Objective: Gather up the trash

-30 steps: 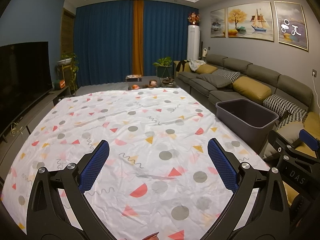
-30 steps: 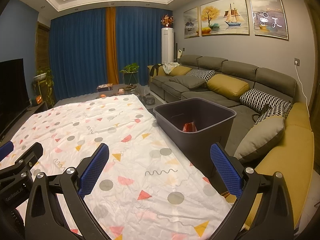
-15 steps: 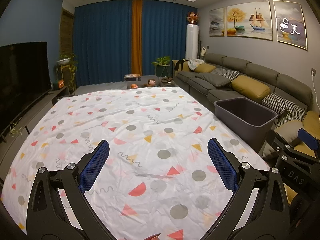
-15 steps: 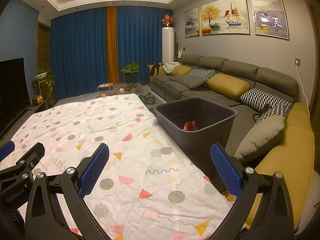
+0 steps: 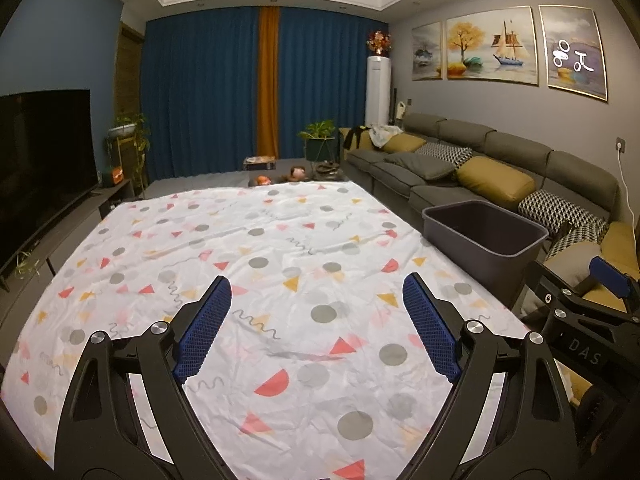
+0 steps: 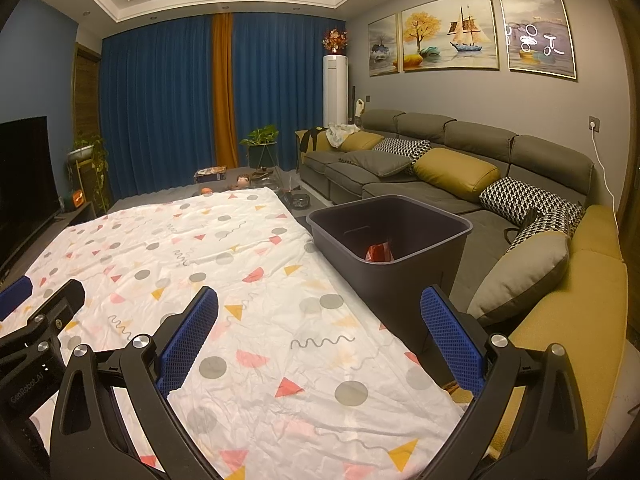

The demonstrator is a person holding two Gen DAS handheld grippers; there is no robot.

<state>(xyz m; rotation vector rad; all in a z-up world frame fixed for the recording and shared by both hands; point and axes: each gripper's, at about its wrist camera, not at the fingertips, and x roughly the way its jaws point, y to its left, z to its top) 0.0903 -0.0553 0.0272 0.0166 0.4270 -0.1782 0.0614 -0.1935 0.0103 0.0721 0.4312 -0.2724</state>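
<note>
A dark grey bin (image 6: 390, 236) stands beside the table's right edge; it also shows in the left wrist view (image 5: 486, 236). A red wrapper (image 6: 379, 252) lies inside it. My left gripper (image 5: 316, 320) is open and empty above the table with the patterned white cloth (image 5: 240, 264). My right gripper (image 6: 320, 332) is open and empty over the cloth's (image 6: 200, 264) right side, near the bin. Each gripper shows at the edge of the other's view. No loose trash shows on the cloth.
A grey sofa (image 6: 460, 160) with yellow and patterned cushions runs along the right wall. A TV (image 5: 40, 160) stands on the left. Plants, a low table with small items (image 5: 280, 174) and blue curtains are at the far end.
Both views have shifted slightly, as both grippers rose or drew back a little. Both stay open and empty.
</note>
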